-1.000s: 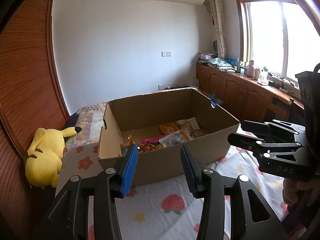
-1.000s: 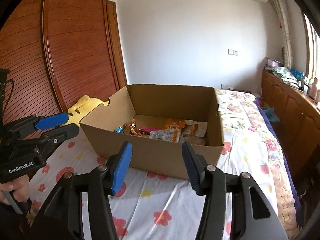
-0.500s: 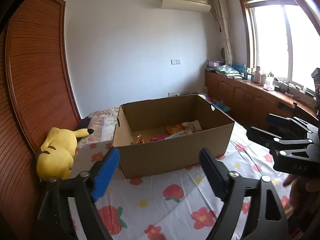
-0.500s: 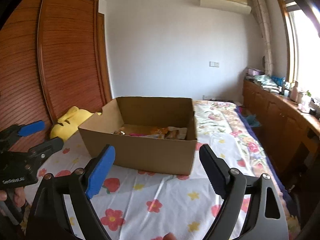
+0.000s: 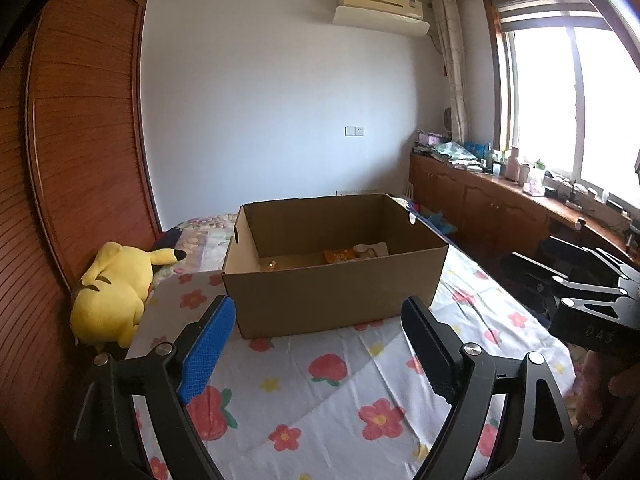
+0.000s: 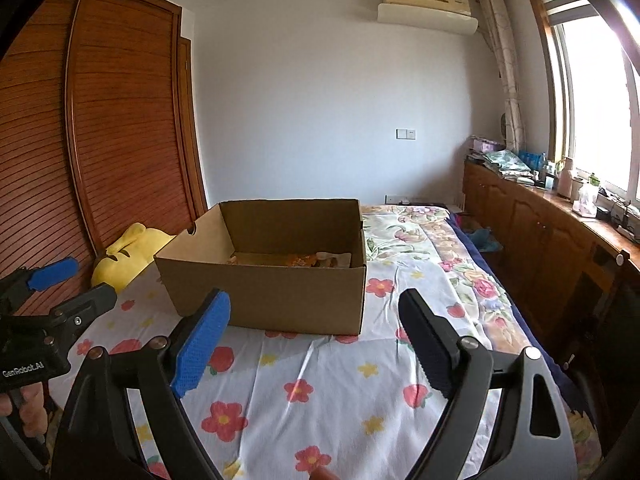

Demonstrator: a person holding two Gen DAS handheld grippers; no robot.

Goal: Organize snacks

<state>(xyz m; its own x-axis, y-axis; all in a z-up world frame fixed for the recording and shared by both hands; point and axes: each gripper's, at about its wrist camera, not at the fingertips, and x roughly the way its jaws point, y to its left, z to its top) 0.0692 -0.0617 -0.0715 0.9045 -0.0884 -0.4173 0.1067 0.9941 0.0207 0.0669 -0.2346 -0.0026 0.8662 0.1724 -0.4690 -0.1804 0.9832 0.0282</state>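
While a second ago both tongs sat close over the cardboard box, they have now drawn back, and the box looks smaller on the flowered bedsheet. The left gripper has spread wide from a narrow gap, with nothing between its pads; the right gripper has done the same, jaws far apart and empty over the sheet.

From this lower angle the snacks are mostly hidden behind the box's near wall; only an orange packet and a pale wrapper peek over the rim at the far right of the floor, and their print is too small to read. In the right wrist view, just a strip of them shows.

Plain brown corrugated card, open-topped, with a cut handle notch in the side wall. Each gripper carries one blue textured pad and one dark ribbed pad. A soft yellow plush toy lies beside the slatted wooden wardrobe.
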